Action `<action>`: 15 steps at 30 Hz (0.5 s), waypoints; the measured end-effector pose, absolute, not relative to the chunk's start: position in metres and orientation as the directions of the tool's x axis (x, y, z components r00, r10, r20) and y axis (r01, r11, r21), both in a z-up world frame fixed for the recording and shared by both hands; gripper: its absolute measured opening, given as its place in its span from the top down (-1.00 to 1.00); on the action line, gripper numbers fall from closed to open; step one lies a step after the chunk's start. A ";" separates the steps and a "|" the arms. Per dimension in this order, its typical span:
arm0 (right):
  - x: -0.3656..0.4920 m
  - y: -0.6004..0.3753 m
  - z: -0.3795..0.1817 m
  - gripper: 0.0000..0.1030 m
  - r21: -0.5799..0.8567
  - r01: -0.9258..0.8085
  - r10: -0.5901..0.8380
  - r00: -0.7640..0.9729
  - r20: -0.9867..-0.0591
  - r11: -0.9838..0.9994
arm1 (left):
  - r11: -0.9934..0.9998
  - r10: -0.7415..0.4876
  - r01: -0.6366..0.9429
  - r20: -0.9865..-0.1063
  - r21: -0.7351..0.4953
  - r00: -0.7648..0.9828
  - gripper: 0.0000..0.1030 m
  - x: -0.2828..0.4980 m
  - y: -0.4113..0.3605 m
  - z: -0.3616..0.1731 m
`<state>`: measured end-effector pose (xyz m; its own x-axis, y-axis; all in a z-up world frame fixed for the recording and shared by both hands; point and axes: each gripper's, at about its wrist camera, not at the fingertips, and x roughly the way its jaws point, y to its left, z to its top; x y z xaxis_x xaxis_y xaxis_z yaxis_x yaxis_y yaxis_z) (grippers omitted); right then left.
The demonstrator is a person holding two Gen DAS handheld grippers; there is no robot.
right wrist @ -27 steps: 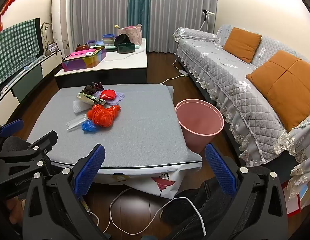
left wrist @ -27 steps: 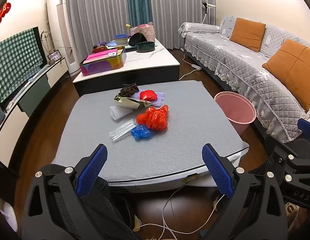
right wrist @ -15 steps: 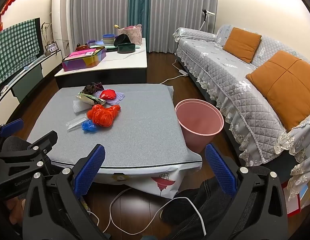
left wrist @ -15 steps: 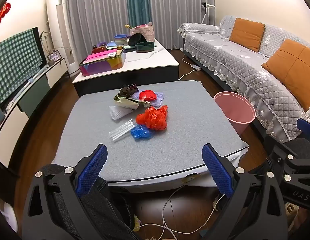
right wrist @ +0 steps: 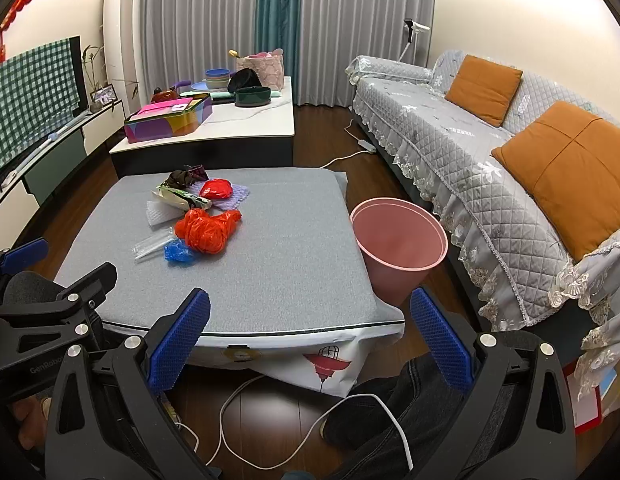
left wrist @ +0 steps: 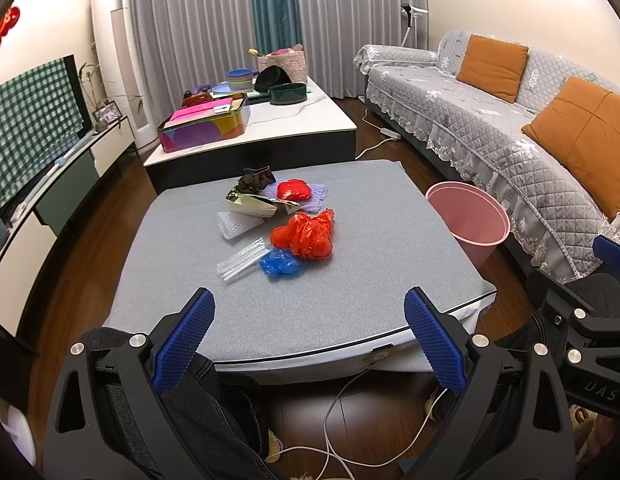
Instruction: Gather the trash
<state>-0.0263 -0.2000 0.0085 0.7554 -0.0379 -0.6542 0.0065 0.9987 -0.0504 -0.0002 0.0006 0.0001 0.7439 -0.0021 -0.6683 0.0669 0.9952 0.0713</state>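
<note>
- Grey padded table point(left wrist: 350, 280) fills the middle of a living room, a quilted sofa point(left wrist: 490, 128) to its right
- Trash lies in a loose pile on the table's far left part: red plastic bag point(left wrist: 308, 236), blue wrapper point(left wrist: 282, 263), clear sleeve point(left wrist: 241, 261), white foam net point(left wrist: 238, 225)
- Pink bin point(right wrist: 398, 240) stands on the floor between table and sofa
- Left gripper point(left wrist: 310, 336) and right gripper point(right wrist: 310, 334) hover at the near edge, both spread wide, gripping nothing

Trash pile point(right wrist: 194, 216) on grey table point(right wrist: 270, 264); pink bin point(right wrist: 398, 240) beside it.

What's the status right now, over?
Left gripper and right gripper open, empty. Crumpled red plastic bag untouched on grey padded table. Pink round bin beside table. Path clear.
</note>
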 end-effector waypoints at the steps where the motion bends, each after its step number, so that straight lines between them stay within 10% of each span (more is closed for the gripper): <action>1: -0.026 -0.200 0.008 -0.90 -0.050 0.007 -0.038 0.755 -0.655 0.999 | 0.995 -0.002 0.067 -0.669 0.072 0.744 -0.80 0.000 0.001 0.000; 15: -0.027 -0.201 0.004 -0.90 -0.045 0.011 -0.038 0.753 -0.657 0.999 | 0.995 -0.003 0.068 -0.670 0.072 0.742 -0.80 -0.004 -0.003 -0.003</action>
